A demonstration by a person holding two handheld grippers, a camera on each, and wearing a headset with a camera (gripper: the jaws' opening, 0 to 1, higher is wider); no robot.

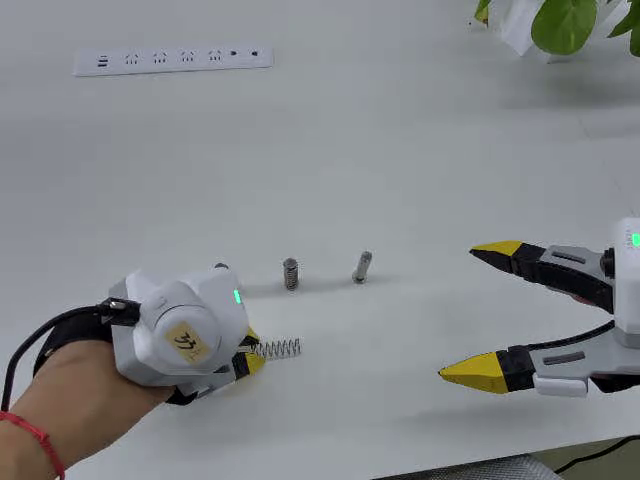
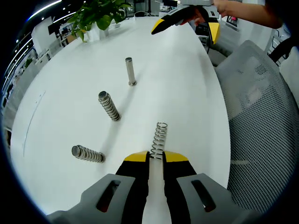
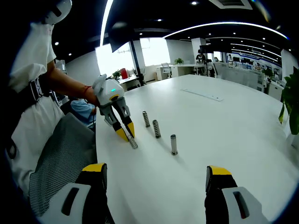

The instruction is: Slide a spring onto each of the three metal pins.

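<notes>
My left gripper (image 1: pixel 250 356) is shut on one end of a loose spring (image 1: pixel 277 348), which sticks out over the white table (image 1: pixel 400 150). In the left gripper view the spring (image 2: pixel 159 139) rises from between the yellow tips. Two pins wear springs: one (image 2: pixel 109 105) in the middle, one (image 2: pixel 87 154) nearest my left gripper. The third pin (image 2: pixel 130 71) is bare; in the head view it (image 1: pixel 362 266) stands right of a sprung pin (image 1: pixel 291 273). My right gripper (image 1: pixel 475 312) hangs open to the right, apart from the pins, nothing between its fingers.
A white power strip (image 1: pixel 172 59) lies at the far left of the table. A green plant (image 1: pixel 565 20) stands at the far right corner. A grey mesh chair (image 2: pixel 252 93) sits beside the table's near edge.
</notes>
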